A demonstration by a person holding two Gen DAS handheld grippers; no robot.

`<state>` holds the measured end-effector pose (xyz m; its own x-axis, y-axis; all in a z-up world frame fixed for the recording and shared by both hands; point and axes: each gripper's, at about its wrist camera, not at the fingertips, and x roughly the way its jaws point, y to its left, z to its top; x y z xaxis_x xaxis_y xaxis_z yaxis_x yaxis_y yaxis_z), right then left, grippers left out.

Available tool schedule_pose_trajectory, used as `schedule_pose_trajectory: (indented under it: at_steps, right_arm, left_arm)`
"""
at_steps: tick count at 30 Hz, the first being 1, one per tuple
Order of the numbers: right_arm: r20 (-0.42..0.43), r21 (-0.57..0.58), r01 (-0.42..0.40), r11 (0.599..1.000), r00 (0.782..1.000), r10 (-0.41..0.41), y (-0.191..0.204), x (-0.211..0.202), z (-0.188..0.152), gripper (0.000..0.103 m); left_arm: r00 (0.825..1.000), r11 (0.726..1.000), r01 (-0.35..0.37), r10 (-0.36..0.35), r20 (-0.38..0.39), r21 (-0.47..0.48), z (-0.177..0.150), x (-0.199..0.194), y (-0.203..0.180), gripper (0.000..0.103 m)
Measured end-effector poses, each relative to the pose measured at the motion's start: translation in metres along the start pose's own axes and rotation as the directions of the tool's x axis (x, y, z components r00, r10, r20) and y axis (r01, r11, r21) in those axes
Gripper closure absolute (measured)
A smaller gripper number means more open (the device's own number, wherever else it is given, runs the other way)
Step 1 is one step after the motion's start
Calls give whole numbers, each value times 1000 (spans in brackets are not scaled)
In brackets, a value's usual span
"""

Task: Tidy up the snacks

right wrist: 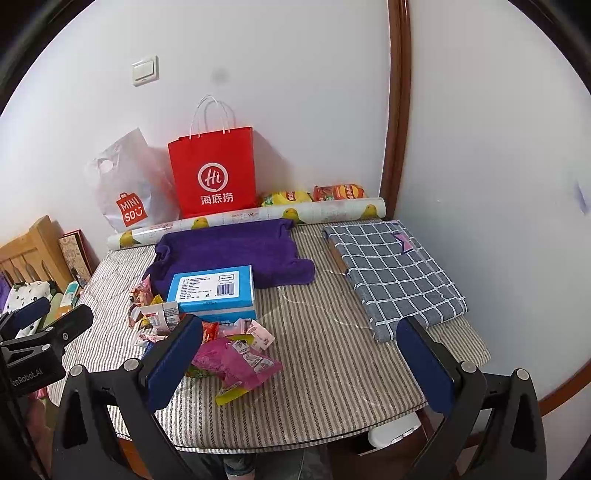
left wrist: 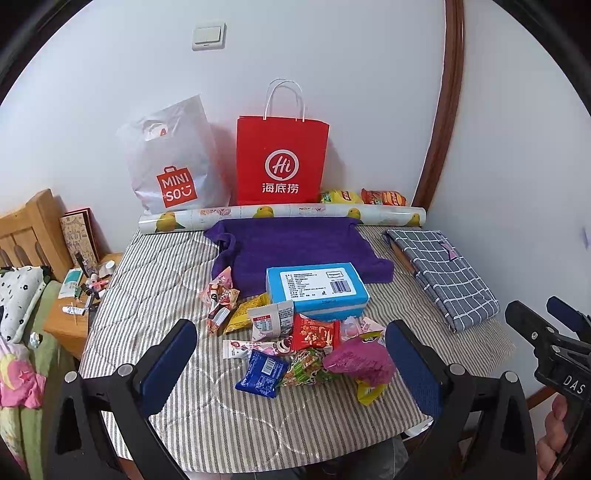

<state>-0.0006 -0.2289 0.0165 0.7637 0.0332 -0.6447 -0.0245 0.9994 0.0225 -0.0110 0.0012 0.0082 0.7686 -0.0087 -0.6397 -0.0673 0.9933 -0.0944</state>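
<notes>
While both hover level above the bench [left wrist: 258,424], left hand-held gripper [left wrist: 291,354] and right hand-held gripper [right wrist: 299,354] gape wide, empty, snack pile [left wrist: 295,343] at 12 o'clock of the left.

Table cover: striped quilted cloth [left wrist: 155,280], spread flat over the whole top.
Purple towel [left wrist: 295,247]: lying flat toward the back of the table.
Checked cloth [right wrist: 395,273]: grey, folded, at the right edge, well apart from the towel.
Paper roll [left wrist: 280,216]: printed with yellow birds, lying along the back edge.
Red paper bag [left wrist: 281,162]: upright against the wall.
White plastic bag [left wrist: 173,162]: just beside it.
Light switch [left wrist: 208,36]: on the wall above.
Wooden nightstand [left wrist: 68,321]: beside the table, small items on top.
</notes>
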Motion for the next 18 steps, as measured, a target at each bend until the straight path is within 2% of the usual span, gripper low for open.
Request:
schedule_pose_trajectory:
  at_steps: [18]
  right_arm:
    - [8, -10, -3, 1000, 1000, 3, 5, -3, 2, 0]
  left_arm:
    - [1000, 1000, 1, -1, -1, 0, 3, -1, 3, 1]
